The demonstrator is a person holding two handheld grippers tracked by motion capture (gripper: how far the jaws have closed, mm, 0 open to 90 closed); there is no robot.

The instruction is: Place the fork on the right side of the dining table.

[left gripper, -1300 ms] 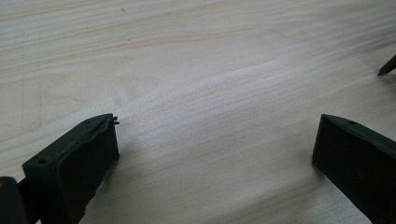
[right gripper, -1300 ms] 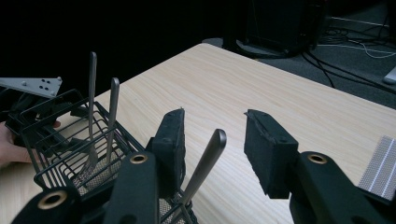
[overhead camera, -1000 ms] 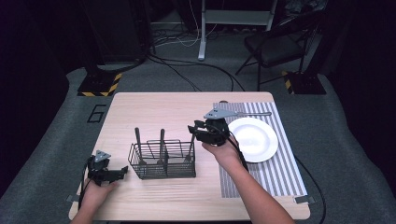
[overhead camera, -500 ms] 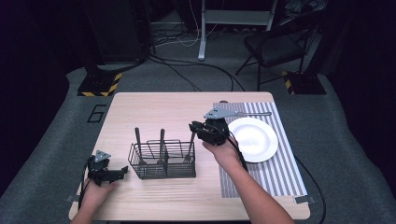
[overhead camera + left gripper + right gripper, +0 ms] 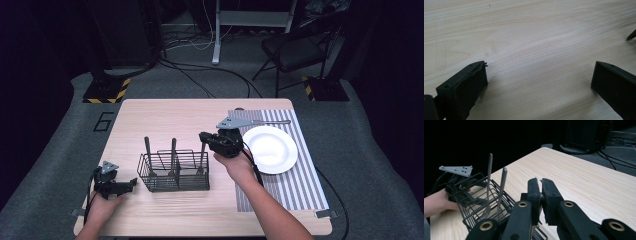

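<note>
Resting near the table's front-left edge, left gripper (image 5: 131,182) gapes.

Light wooden table (image 5: 165,120), pale grain running lengthwise, set on grey carpet. Near the middle, toward the front edge, a black wire basket (image 5: 175,172) standing directly on the wood. On the right side, a grey-and-white striped placemat (image 5: 295,187) reaching from back edge nearly to front edge. On the placemat, a round white plate (image 5: 272,149). Along the mat's far end, a thin utensil (image 5: 272,121), kind unclear.
</note>
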